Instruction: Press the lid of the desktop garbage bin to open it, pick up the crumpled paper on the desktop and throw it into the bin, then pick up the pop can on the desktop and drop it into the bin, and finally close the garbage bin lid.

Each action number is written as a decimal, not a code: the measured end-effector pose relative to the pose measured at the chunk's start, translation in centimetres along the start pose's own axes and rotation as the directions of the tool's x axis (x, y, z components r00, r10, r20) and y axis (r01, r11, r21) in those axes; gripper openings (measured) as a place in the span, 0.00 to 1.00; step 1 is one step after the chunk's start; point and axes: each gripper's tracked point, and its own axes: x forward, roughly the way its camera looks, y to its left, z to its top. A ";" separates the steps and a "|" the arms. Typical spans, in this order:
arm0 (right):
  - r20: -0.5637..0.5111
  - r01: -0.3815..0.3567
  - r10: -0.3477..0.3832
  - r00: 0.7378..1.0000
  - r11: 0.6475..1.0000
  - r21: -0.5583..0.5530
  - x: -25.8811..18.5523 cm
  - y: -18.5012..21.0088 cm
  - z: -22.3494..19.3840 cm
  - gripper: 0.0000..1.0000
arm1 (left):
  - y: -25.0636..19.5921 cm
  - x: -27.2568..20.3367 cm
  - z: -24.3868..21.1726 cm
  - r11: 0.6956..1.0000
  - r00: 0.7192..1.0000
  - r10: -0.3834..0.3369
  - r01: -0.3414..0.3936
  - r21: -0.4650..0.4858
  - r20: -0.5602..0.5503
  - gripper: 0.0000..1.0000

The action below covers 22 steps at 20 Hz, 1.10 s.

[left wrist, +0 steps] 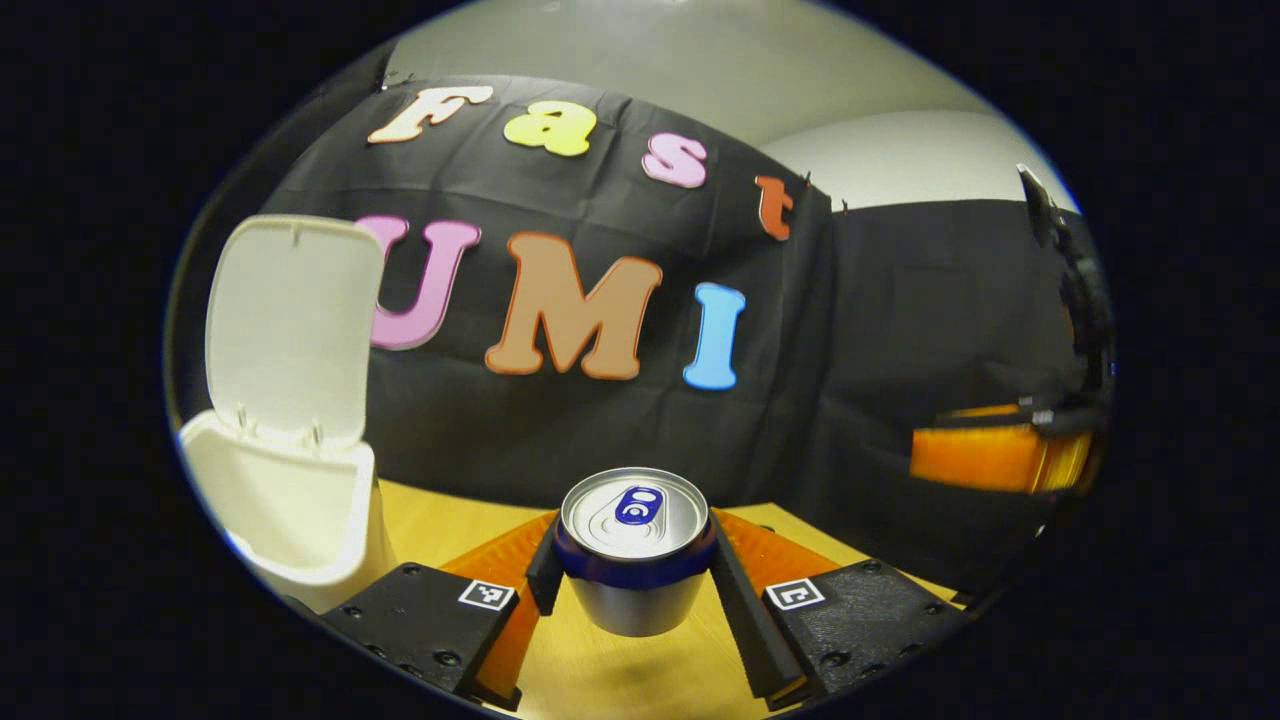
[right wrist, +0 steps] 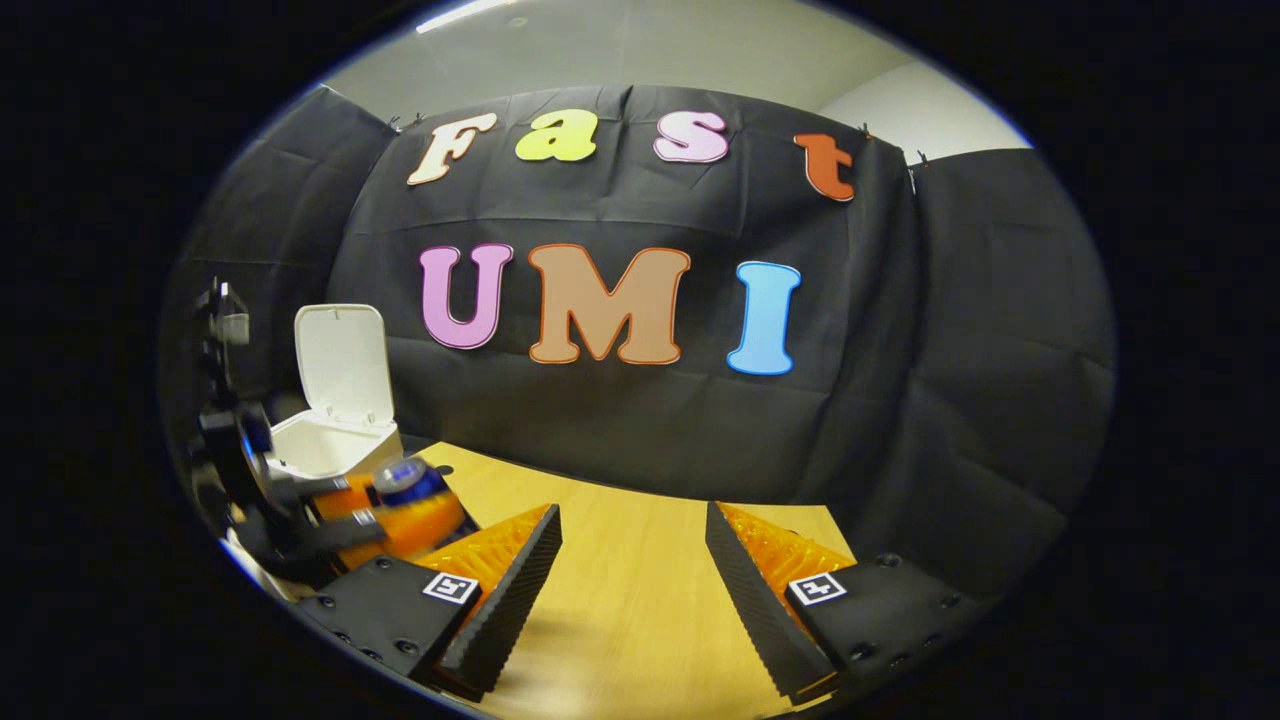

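Observation:
In the left gripper view, my left gripper [left wrist: 633, 575] is shut on the pop can [left wrist: 633, 520], a silver can with a blue band and a blue pull tab. It holds the can upright, lifted off the wooden table [left wrist: 600, 670]. The white garbage bin [left wrist: 285, 510] stands to the left of the can, its lid [left wrist: 290, 330] swung up and open. The right gripper view shows the can [right wrist: 405, 478] in the left gripper [right wrist: 392, 520], just right of the bin [right wrist: 330, 445] with its raised lid [right wrist: 343, 362]. My right gripper [right wrist: 632, 535] is open, with nothing between its fingers, above the table [right wrist: 620, 630].
The black cloth wall stands close behind the table's far edge. In the left gripper view the right gripper [left wrist: 1000, 455] shows far off at the right edge.

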 end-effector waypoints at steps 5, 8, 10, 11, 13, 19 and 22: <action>0.015 0.008 -0.008 1.000 1.000 0.030 -2.3 -0.9 -0.9 0.96 | 7.8 -0.9 7.2 0.990 0.987 0.138 -0.139 0.006 0.087 0.76; 0.015 0.001 -0.002 1.000 0.999 0.038 -2.1 -1.0 -1.2 0.97 | 14.2 -3.2 7.1 0.960 0.959 0.278 -0.280 0.027 0.057 0.76; 0.013 -0.010 0.009 1.000 0.999 0.049 -2.2 -1.0 -1.4 0.96 | 18.1 -5.1 6.4 0.932 0.934 0.355 -0.356 0.059 0.029 0.76; 0.012 -0.017 0.016 1.000 0.998 0.054 -2.2 -1.0 -1.5 0.97 | 19.6 -5.9 6.1 0.919 0.922 0.387 -0.388 0.071 0.018 0.76; 0.001 -0.027 0.027 1.000 0.998 0.060 -2.0 -1.1 -2.0 0.96 | 21.7 -7.0 5.6 0.901 0.903 0.429 -0.428 0.073 -0.001 0.76; 0.008 -0.030 0.030 1.000 0.999 0.036 -2.9 -1.1 -1.9 0.97 | 23.3 -7.9 4.2 0.885 0.885 0.465 -0.464 0.042 -0.018 0.84; 0.015 -0.009 0.009 1.000 0.999 0.047 -3.0 -2.0 -1.7 1.00 | 23.7 -8.4 4.8 0.871 0.873 0.487 -0.487 0.063 0.007 0.93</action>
